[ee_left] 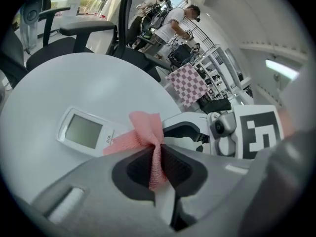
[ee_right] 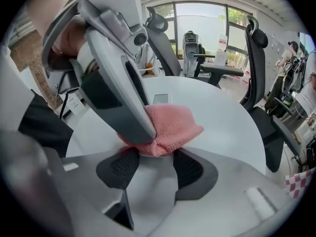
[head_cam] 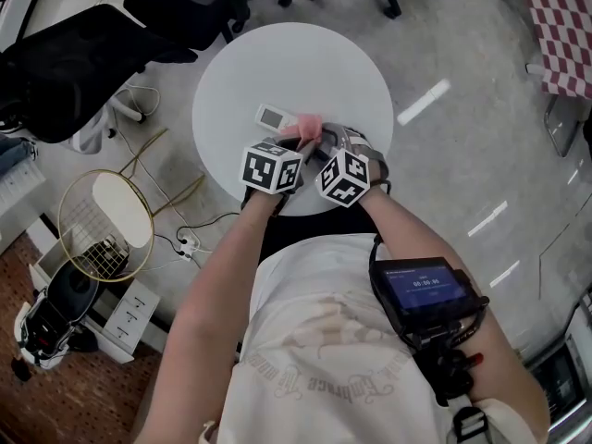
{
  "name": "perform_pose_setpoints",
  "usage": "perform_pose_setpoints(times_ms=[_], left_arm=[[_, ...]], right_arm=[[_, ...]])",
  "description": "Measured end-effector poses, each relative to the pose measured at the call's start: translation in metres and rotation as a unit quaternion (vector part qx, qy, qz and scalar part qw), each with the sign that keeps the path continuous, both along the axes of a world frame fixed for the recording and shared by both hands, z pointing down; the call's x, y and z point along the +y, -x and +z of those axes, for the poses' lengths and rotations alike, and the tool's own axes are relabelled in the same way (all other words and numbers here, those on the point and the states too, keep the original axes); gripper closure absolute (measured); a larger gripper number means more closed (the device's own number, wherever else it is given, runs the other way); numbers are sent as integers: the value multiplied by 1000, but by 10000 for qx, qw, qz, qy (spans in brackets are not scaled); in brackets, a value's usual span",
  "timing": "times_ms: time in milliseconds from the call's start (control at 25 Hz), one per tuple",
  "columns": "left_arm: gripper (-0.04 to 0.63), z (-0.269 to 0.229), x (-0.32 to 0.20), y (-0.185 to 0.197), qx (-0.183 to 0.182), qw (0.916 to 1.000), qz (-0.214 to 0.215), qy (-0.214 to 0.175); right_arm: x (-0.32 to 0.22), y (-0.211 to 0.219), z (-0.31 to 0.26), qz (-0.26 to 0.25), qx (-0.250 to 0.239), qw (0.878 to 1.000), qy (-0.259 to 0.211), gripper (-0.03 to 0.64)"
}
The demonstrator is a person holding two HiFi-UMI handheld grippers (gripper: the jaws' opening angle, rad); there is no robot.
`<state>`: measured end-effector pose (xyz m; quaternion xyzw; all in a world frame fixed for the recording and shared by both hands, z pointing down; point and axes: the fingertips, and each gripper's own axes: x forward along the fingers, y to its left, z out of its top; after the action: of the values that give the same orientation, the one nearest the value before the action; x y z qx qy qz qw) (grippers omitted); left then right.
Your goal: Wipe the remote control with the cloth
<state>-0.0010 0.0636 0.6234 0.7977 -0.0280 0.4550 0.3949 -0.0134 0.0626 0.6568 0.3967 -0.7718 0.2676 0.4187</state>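
A white remote control with a grey screen lies on the round white table; it also shows in the left gripper view. My left gripper is shut on a bunched pink cloth, which hangs just right of the remote's near end. In the head view the cloth sits ahead of both marker cubes. My right gripper stands open, with the cloth bulging at its jaw tips and the left gripper's finger pressing down on the cloth. The remote peeks out behind the cloth.
Black office chairs stand round the far and left sides of the table. A wire basket and cables lie on the floor at the left. A checkered cloth hangs at the upper right. People stand far off in the room.
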Motion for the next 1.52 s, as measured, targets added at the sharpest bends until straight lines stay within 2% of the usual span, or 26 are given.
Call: perform_pose_setpoints(times_ms=[160, 280, 400, 560, 720, 840, 1080, 1240, 1360, 1520], left_arm=[[558, -3, 10, 6, 74, 9988, 6, 488], [558, -12, 6, 17, 188, 9988, -114, 431], [558, -22, -9, 31, 329, 9972, -635, 210], [558, -29, -19, 50, 381, 9908, -1298, 69], [558, -30, -24, 80, 381, 9825, -1820, 89], [558, -30, -27, 88, 411, 9757, -2147, 132], [558, -31, -30, 91, 437, 9722, -2297, 147], [558, -32, -31, 92, 480, 9690, -2418, 153], [558, -33, -29, 93, 505, 9663, -2521, 153], [558, -32, -28, 94, 520, 9622, -2668, 178]], right_arm=[[1, 3, 0, -84, 2, 9999, -63, 390], [2, 6, -2, -90, -66, 9999, -96, 387], [2, 1, -2, -195, 15, 9996, -200, 382], [4, -13, -1, -340, 171, 9988, -322, 354], [2, -6, -2, -335, 185, 9986, -377, 353], [-3, -5, -6, -297, 140, 9985, -438, 368], [-11, -6, -5, -287, 170, 9988, -359, 374], [-17, -5, -5, -272, 188, 9991, -281, 321], [-22, -6, -5, -322, 327, 9988, -186, 360], [-20, -12, 2, -434, 565, 9974, 80, 368]])
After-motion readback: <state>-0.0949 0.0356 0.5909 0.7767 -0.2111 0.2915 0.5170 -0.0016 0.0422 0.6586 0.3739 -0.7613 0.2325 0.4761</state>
